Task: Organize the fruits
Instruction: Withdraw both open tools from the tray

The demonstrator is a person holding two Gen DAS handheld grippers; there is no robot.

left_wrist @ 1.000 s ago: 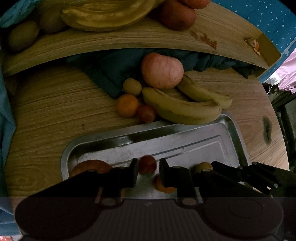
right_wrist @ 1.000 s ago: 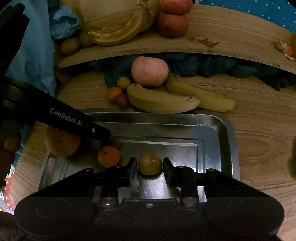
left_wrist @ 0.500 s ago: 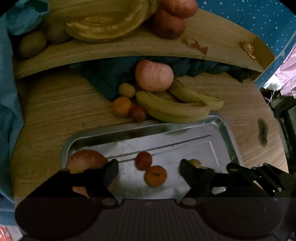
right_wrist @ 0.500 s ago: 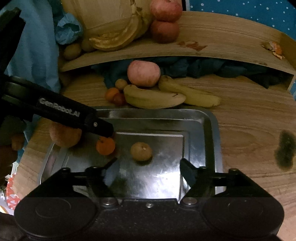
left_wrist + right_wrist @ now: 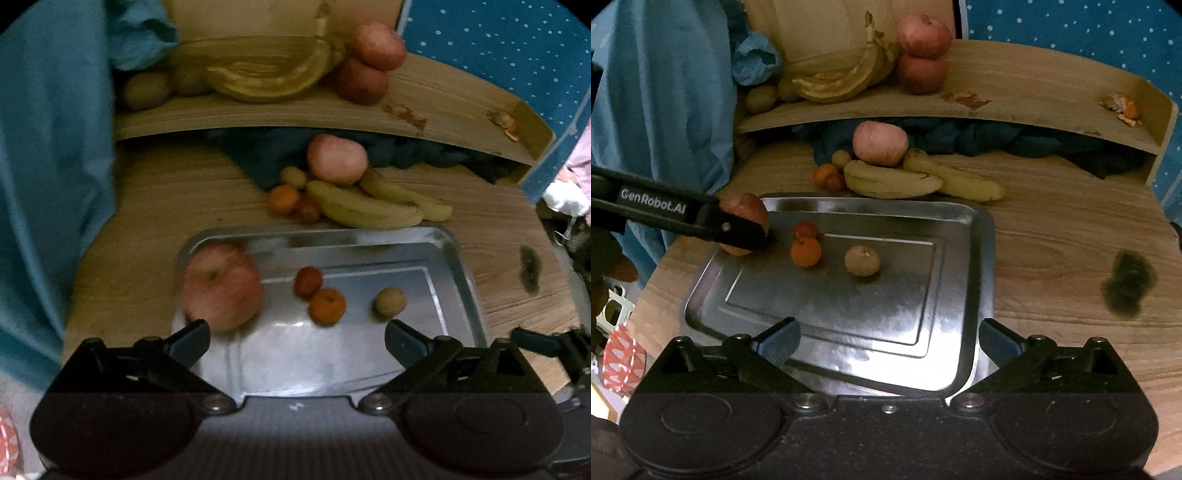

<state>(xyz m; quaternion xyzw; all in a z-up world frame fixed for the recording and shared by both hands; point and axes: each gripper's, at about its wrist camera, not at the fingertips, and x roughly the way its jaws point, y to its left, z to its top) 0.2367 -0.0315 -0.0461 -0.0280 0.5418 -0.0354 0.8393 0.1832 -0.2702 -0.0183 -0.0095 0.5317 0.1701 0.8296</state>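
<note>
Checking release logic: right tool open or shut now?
Open. The right tool has its fingers spread wide with nothing between them; the small brown fruit sits free on the metal tray.

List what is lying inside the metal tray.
Inside the metal tray: a large apple, a small red fruit, an orange and a small brownish fruit. In the right wrist view the left gripper partly covers the apple.

Tray (image 5: 975, 258) on table (image 5: 1052, 236): apple (image 5: 221, 286) left, tomato (image 5: 805, 229) behind orange (image 5: 806, 252), kiwi (image 5: 861, 260) right; bananas (image 5: 892, 181) behind tray.
</note>
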